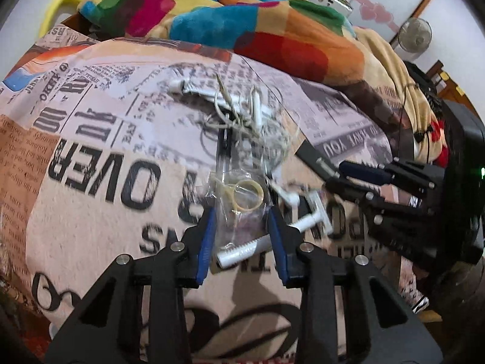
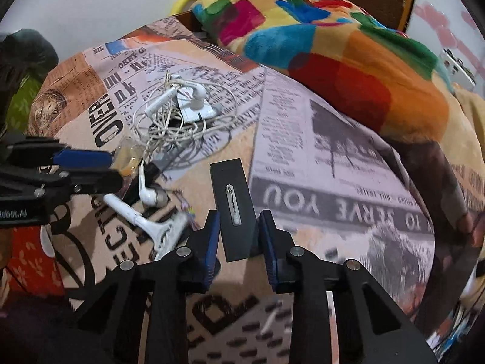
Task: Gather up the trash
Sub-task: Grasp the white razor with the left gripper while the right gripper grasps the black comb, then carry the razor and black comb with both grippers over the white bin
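A clear plastic bag holding a yellow ring (image 1: 247, 198) lies on the newspaper-print bed cover (image 1: 100, 139), between the open fingers of my left gripper (image 1: 242, 236). A white disposable razor (image 1: 266, 239) lies under the bag. Tangled white earphones (image 1: 242, 112) lie beyond. In the right wrist view my right gripper (image 2: 238, 236) straddles a flat black box (image 2: 235, 209) with a safety pin on it; its jaws stand close beside the box, contact unclear. The left gripper (image 2: 91, 166) shows at left by the bag (image 2: 128, 157), razor (image 2: 145, 221) and earphones (image 2: 175, 112).
A colourful patchwork blanket (image 1: 242, 21) is heaped at the back of the bed, also seen in the right wrist view (image 2: 333, 39). A yellow handle (image 1: 57, 9) sticks up behind. A fan (image 1: 415, 35) stands by the far wall.
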The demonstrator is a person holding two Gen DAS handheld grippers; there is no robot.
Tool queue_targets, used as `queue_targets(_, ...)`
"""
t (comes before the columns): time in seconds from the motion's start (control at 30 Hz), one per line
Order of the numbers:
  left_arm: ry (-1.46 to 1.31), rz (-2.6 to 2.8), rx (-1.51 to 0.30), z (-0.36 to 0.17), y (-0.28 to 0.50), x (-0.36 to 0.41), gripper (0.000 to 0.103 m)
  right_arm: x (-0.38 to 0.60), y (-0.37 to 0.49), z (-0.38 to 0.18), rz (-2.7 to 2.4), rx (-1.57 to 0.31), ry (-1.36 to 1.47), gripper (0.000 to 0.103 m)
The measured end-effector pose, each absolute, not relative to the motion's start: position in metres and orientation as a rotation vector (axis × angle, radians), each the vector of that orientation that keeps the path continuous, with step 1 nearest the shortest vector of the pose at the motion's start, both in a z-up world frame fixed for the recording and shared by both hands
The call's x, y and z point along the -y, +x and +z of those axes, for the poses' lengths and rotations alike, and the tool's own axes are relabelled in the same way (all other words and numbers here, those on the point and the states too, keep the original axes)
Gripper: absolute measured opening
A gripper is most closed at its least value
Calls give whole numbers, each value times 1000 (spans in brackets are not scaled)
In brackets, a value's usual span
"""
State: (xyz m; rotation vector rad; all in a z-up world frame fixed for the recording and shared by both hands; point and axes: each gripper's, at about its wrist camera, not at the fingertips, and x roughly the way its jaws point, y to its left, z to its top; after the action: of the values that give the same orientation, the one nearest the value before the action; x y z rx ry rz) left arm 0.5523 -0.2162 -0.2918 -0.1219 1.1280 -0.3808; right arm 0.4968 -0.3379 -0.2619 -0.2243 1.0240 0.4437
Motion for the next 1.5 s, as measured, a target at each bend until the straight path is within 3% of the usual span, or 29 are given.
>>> queue_targets(0.4, -73, -404, -1161, -277, 505, 231, 35, 366, 459, -263, 381, -1096, -87, 24)
queue_targets(0.7, 41, -476, -1163, -272, 526, 266, 35, 371, 446, -262, 361, -1107, -56, 24)
queue_targets(1.0, 194, -522, -1201, -293, 542, 299, 18, 355, 437, -266, 340, -1056, -179, 29)
queue_targets(1.13, 163, -530, -1212, -296, 546, 302, 12, 354, 436, -267, 327, -1042, -180, 23)
queue_targets(1.5, 50, -472, -1179, -275, 525, 291, 8, 373, 442, -251, 323, -1073, 38, 23)
